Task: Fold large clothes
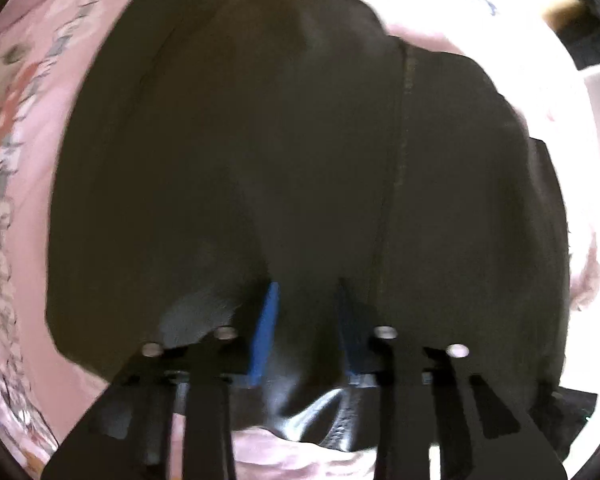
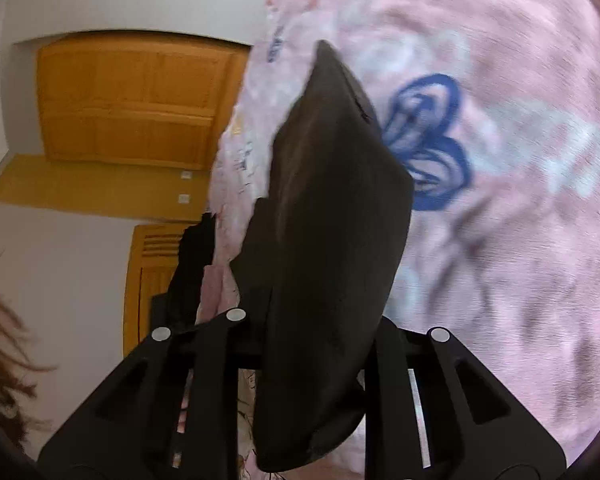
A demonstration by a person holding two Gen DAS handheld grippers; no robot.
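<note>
My left gripper (image 1: 306, 320) points straight down, its blue pads pinching a ridge of the dark garment (image 1: 280, 152) near its close edge. My right gripper (image 2: 312, 360) is clamped on another part of that cloth, which rises in a peak off the pink printed bedspread (image 2: 520, 160). I judge this as the start of a fold: next, carry both grips across together. Bedspread is free all round; a wooden door (image 2: 128, 100) stands well apart.

No words, labels, brands or numbers can be read anywhere here. The pink bedsheet (image 2: 500, 240) carries only printed drawings, a blue butterfly (image 2: 428, 140) at about two o'clock from the middle, and blurred marks.
</note>
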